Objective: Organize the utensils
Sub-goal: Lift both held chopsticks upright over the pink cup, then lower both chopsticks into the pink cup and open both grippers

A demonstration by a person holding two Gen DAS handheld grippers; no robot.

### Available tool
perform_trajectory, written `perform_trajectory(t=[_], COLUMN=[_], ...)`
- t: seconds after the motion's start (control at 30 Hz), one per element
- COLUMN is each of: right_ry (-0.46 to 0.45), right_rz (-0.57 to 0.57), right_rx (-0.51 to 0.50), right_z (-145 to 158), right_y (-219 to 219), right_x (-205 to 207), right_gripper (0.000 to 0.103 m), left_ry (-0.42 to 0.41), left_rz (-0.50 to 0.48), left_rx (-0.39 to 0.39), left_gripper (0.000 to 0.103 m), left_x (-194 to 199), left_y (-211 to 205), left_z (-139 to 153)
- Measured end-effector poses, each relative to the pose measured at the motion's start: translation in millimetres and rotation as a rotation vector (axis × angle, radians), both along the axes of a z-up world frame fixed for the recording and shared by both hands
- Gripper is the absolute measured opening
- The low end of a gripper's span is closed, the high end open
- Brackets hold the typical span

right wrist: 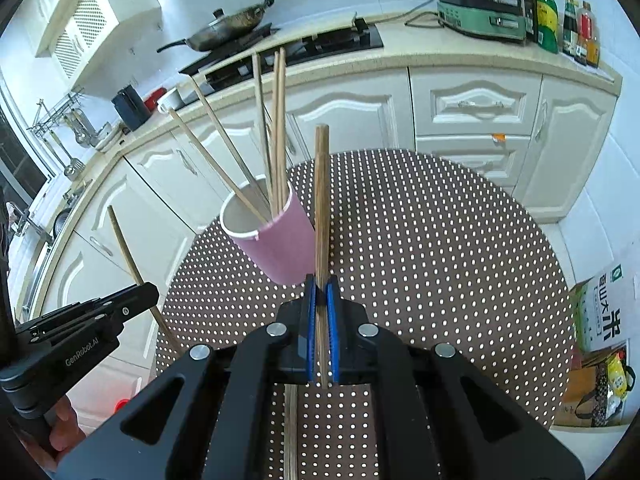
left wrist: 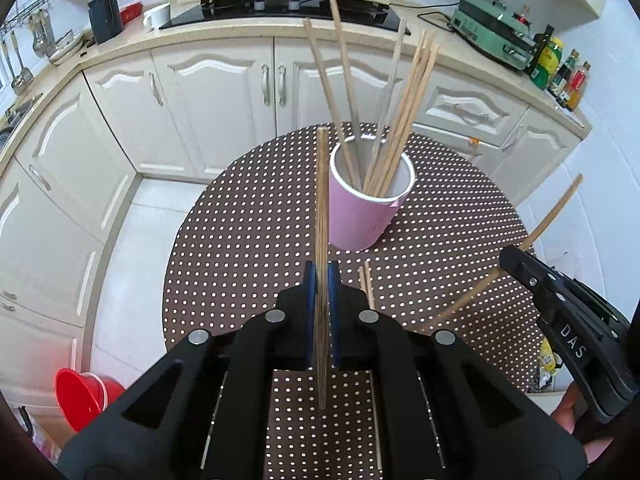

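A pink cup (left wrist: 362, 208) (right wrist: 280, 242) stands on the round dotted table (left wrist: 440, 240) (right wrist: 440, 260) with several wooden chopsticks (left wrist: 404, 120) (right wrist: 276, 128) leaning in it. My left gripper (left wrist: 321, 276) is shut on a chopstick (left wrist: 322, 208) that points up and away, just left of the cup. My right gripper (right wrist: 321, 286) is shut on another chopstick (right wrist: 321, 200), right of the cup. Each gripper shows in the other's view with its stick: the right gripper (left wrist: 508, 258), the left gripper (right wrist: 152, 290). Two more chopsticks (left wrist: 366, 286) lie on the table beside my left fingers.
White kitchen cabinets (left wrist: 224, 92) and a counter with a stove (left wrist: 288, 10), a wok (right wrist: 228, 28), a green appliance (right wrist: 480, 12) and bottles (right wrist: 576, 28) run behind the table. A red bucket (left wrist: 84, 396) sits on the floor at left, bags (right wrist: 604, 320) at right.
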State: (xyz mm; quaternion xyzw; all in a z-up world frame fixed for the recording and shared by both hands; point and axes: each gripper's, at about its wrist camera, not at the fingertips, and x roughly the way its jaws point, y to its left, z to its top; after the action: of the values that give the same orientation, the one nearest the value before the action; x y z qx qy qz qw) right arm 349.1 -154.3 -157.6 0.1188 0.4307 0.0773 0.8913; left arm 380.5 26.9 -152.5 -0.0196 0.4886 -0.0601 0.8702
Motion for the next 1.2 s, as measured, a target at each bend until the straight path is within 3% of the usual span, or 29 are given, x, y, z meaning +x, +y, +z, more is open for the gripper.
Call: perform_trajectory(t=[0.63,1.2], right_ry=[-0.157,-0.289], right_rz=[0.022,0.000], right_rx=[0.039,0.074], right_z=[57.9,112.0], right_y=[6.2,-2.8], right_x=[10.4,45.6], right_gripper=[0.004,0.004], left_ry=[-0.138,-0.271], left_rz=[-0.033,-0.025], left_rx=[-0.048,-0.065], left_gripper=[0.007,0.007], left_x=[-4.1,21.7], left_y=[-9.6,-11.1], left_z=[64.9,122.6])
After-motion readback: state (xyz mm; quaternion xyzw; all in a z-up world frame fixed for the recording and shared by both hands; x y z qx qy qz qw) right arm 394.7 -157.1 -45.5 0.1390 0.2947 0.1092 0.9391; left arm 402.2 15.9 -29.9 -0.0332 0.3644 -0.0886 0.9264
